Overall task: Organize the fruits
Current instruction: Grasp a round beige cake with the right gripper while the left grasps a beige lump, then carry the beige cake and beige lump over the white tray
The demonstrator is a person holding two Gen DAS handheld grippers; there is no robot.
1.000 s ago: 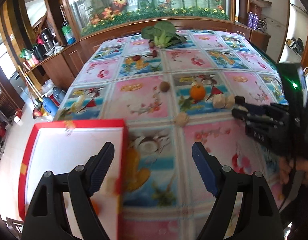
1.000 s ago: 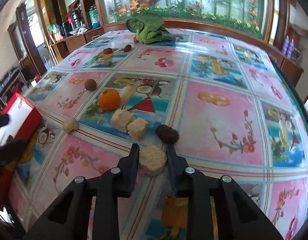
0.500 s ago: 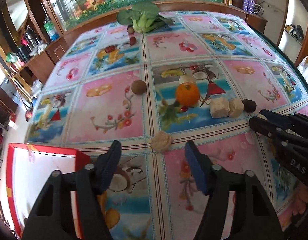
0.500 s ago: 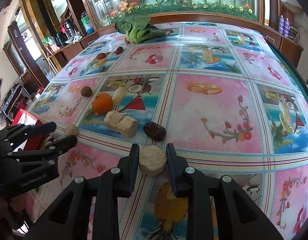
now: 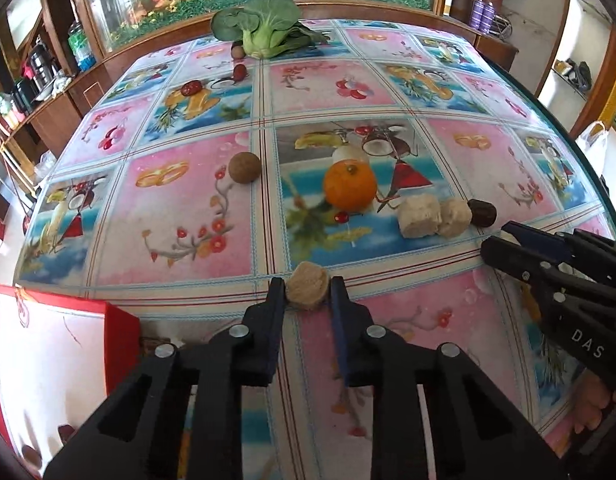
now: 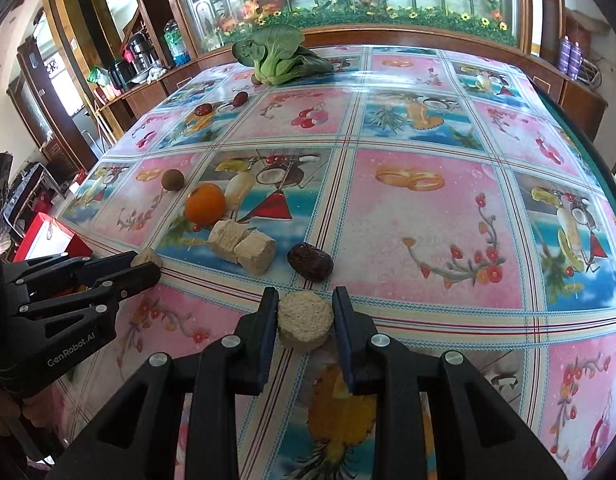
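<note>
My left gripper [image 5: 308, 294] is shut on a small tan round piece [image 5: 308, 286] on the table; it also shows in the right wrist view [image 6: 146, 258]. My right gripper [image 6: 305, 312] is shut on a tan round disc [image 6: 305, 319]. Beyond lie an orange [image 5: 349, 184], two tan blocks [image 5: 419, 216] [image 5: 453, 218], a dark date [image 6: 309, 261], a brown round fruit [image 5: 244, 167] and red dates [image 5: 191, 88] farther back. A red-rimmed white tray [image 5: 48, 360] lies at the near left.
A green leafy vegetable [image 5: 264, 28] lies at the far end of the fruit-patterned tablecloth [image 5: 180, 216]. The table's right edge [image 5: 579, 148] curves away. Wooden cabinets and shelves stand beyond the far and left sides.
My left gripper moved forward from over the tray to the small tan piece and shut on it. My right gripper kept its hold on the disc.
</note>
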